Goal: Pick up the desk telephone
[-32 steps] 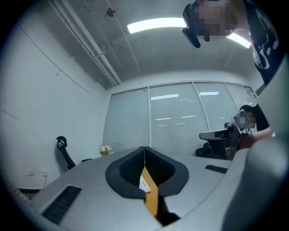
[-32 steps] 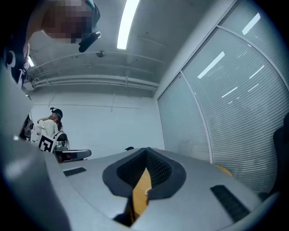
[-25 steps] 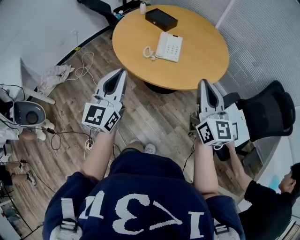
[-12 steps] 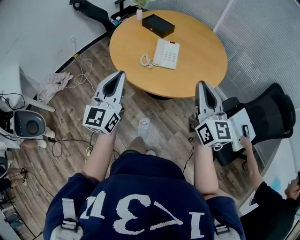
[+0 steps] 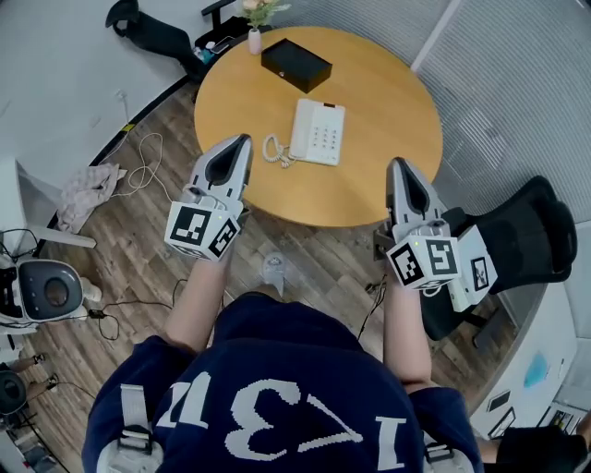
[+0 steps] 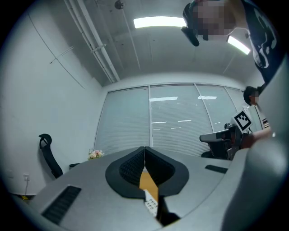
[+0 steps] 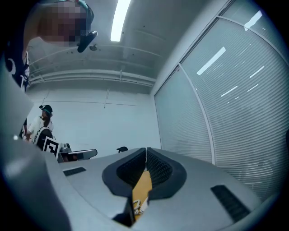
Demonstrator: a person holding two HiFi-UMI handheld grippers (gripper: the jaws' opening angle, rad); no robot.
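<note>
Jaws clenched, empty, on left gripper [image 5: 239,146] and right gripper [image 5: 400,167]. Desk telephone [image 5: 317,132] at 12 o'clock: likely light, stiff, slippery; pinch long edges.

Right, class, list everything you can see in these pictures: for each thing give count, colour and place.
table: one, round, wooden, top centre
telephone: one, white, mid-table, coiled cord at its left
box: one, black, on the table beyond the telephone
vase: one, pale, with flowers, table's far edge
chair: one, black, right of the table
second chair: one, black, top left, partly cut off
cloth: one, light, floor at left
cables: several, pale, floor left of the table
left gripper: one, grey, shut, empty, at the table's near left edge
right gripper: one, grey, shut, empty, at the table's near right edge
</note>
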